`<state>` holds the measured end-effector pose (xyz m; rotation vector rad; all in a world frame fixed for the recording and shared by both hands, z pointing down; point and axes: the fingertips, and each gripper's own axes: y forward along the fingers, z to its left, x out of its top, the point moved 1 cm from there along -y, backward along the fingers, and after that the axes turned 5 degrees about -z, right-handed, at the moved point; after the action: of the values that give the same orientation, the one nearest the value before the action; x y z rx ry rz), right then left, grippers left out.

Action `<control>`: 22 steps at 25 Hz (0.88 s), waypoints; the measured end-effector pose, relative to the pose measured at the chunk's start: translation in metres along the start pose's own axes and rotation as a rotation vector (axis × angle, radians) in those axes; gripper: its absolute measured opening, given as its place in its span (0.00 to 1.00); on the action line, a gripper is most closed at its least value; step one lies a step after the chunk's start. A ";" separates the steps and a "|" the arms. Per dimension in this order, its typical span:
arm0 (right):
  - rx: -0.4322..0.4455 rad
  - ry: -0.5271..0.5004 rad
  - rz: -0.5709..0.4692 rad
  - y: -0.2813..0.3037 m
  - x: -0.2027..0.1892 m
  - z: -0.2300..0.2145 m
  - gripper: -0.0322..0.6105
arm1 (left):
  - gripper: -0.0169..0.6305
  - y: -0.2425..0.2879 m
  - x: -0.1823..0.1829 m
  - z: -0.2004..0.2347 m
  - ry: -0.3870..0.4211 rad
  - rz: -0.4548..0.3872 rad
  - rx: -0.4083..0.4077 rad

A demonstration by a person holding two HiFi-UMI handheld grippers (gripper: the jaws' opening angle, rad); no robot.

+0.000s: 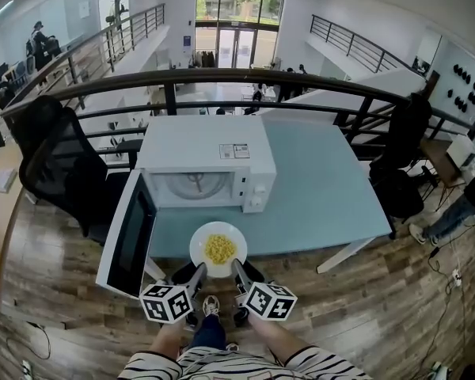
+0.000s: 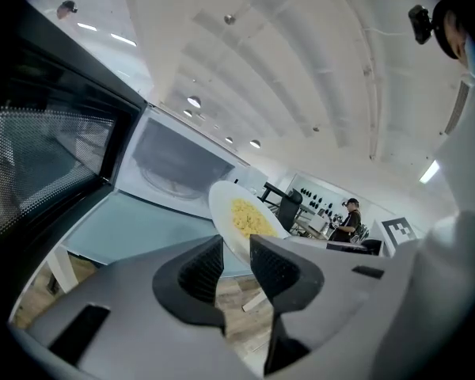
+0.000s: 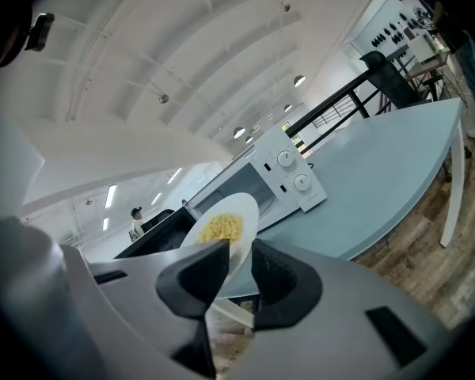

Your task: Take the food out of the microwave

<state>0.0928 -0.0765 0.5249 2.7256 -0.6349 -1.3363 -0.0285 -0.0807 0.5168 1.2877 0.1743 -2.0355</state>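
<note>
Now the white plate [image 1: 196, 244] of yellow food [image 1: 220, 248] hangs just before the open microwave [image 1: 202, 153], left claw [image 1: 198, 271] and right claw [image 1: 238, 267] each clamped on its near rim; probably stiff, slick, breakable, fairly light, so best kept level

Microwave [image 1: 191, 145] label [image 1: 235, 150] print too small to read; door [image 2: 39, 157] cut off at left edge.

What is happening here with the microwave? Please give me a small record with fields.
microwave: white, on the table, door swung open, only the turntable inside
plate: white, outside the microwave, at the table's near edge
food: yellow, heaped on the plate
left gripper: shut on the plate's rim
right gripper: shut on the opposite rim
</note>
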 end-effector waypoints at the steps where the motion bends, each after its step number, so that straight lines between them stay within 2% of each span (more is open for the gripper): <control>1: -0.001 0.001 0.000 -0.004 -0.002 0.001 0.20 | 0.21 -0.003 -0.002 -0.002 0.001 0.001 -0.003; 22: -0.038 0.027 -0.006 -0.075 -0.033 0.005 0.20 | 0.21 -0.053 -0.045 -0.035 -0.007 0.035 -0.049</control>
<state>0.0966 0.0054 0.5304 2.7127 -0.5934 -1.2973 -0.0248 -0.0032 0.5244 1.2455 0.1962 -1.9937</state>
